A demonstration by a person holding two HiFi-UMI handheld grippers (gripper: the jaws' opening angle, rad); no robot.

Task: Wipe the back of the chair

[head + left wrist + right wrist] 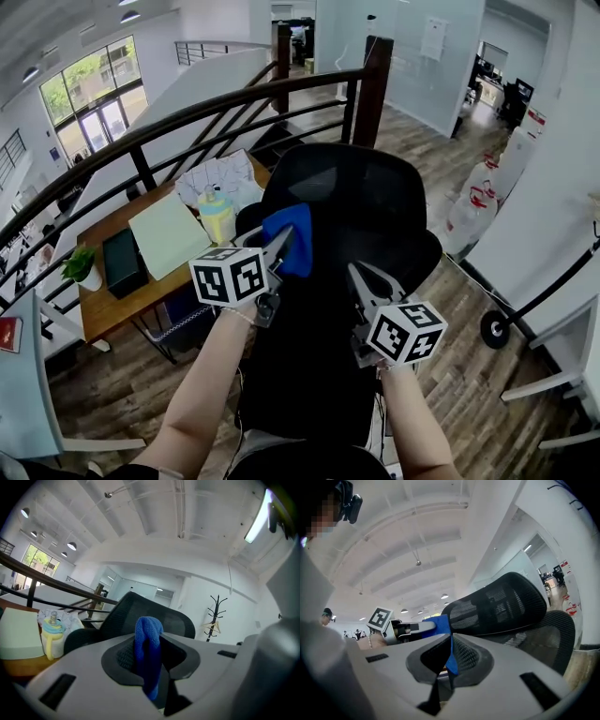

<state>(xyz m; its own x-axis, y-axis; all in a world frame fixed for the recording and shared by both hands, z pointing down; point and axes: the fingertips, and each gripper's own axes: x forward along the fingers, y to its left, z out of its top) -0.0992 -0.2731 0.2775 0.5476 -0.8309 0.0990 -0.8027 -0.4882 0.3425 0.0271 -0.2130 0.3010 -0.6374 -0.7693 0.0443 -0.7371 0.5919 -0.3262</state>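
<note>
**Firmly pinched: blue cloth at the chair's upper back**

Only the head view takes in the whole black mesh chair. Its back is turned to the person, and its seat side faces a wooden desk and a dark railing. The long axis of the back runs from the person's forearms up to the headrest at the far end.

The left gripper is at the left edge of the back, just under the headrest. Its jaws are clamped on a blue cloth that lies against the mesh. The right gripper is over the middle of the back, apart from the cloth.

The left gripper view shows what the head view cannot. The cloth is a folded strip standing upright between the jaws, long axis vertical, with its rounded top poking above them and its tail hanging below. A coat stand by the far wall also shows only in this view, and a yellow bottle stands on the desk.

The right gripper view shows that gripper's jaws drawn together with nothing held. The left gripper appears side-on past them, and a sliver of the blue cloth shows behind the jaw tips.
</note>
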